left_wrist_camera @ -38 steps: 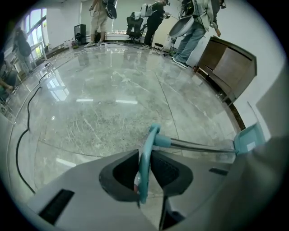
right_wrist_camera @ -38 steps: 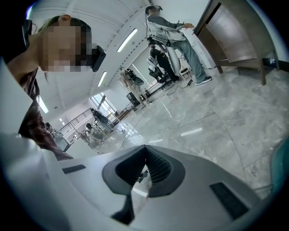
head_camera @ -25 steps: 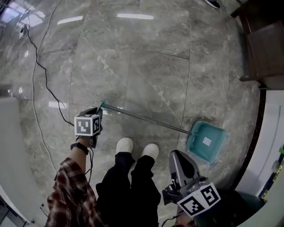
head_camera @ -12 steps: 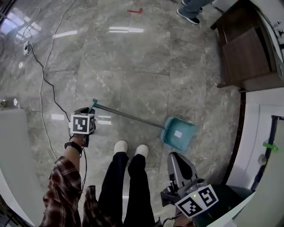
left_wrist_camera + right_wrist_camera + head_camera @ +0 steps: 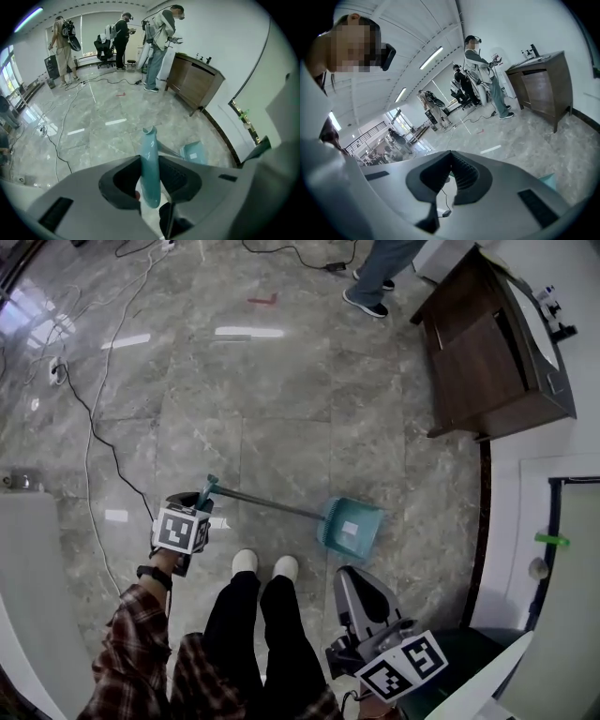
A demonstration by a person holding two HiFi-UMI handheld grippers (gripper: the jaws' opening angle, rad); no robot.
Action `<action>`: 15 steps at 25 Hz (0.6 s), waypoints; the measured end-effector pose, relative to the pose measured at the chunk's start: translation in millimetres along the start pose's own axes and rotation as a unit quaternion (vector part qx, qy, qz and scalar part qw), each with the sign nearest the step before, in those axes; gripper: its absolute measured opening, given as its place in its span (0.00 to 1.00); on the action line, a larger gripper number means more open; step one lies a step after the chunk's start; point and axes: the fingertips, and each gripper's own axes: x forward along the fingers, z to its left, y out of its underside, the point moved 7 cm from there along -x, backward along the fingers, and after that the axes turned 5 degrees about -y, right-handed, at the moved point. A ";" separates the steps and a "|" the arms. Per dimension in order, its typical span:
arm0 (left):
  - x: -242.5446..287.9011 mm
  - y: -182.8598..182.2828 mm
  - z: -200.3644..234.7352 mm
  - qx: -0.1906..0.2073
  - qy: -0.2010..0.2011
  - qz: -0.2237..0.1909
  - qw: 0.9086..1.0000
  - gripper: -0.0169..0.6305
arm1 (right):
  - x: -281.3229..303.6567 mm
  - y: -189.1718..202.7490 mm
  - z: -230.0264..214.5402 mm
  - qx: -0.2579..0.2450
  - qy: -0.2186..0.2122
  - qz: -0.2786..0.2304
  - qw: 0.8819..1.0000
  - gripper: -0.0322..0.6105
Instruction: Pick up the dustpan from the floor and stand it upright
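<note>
Floor [image 5: 281,381]: dustpan handle [image 5: 267,505] between left gripper's [image 5: 150,161] opening jaws

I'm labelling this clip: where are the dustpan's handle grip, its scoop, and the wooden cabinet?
Handle grip [image 5: 150,168]: left gripper view, mid-grip.
Scoop [image 5: 364,521]: head view, its teal face.
Wooden cabinet [image 5: 478,357]: head view, front panel.

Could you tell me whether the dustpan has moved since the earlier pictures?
Yes: the dustpan has drawn away from the dark floor border, toward the shoes.

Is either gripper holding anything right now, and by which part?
Left gripper holds the dustpan by the teal end of its handle, jaws opening around it. Right gripper holds nothing, jaws together.
</note>
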 end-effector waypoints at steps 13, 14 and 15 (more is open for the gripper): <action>-60.5 -76.0 -162.0 0.065 0.138 -0.094 0.984 0.21 | -70.4 -15.1 -26.5 -0.001 0.058 -0.054 0.997 0.07; -65.1 -81.0 -178.5 0.067 0.154 -0.096 0.981 0.21 | -77.3 -17.9 -29.8 0.002 0.063 -0.060 0.996 0.07; -68.8 -85.2 -195.0 0.066 0.172 -0.096 0.978 0.21 | -84.7 -20.2 -33.7 0.005 0.069 -0.066 0.995 0.07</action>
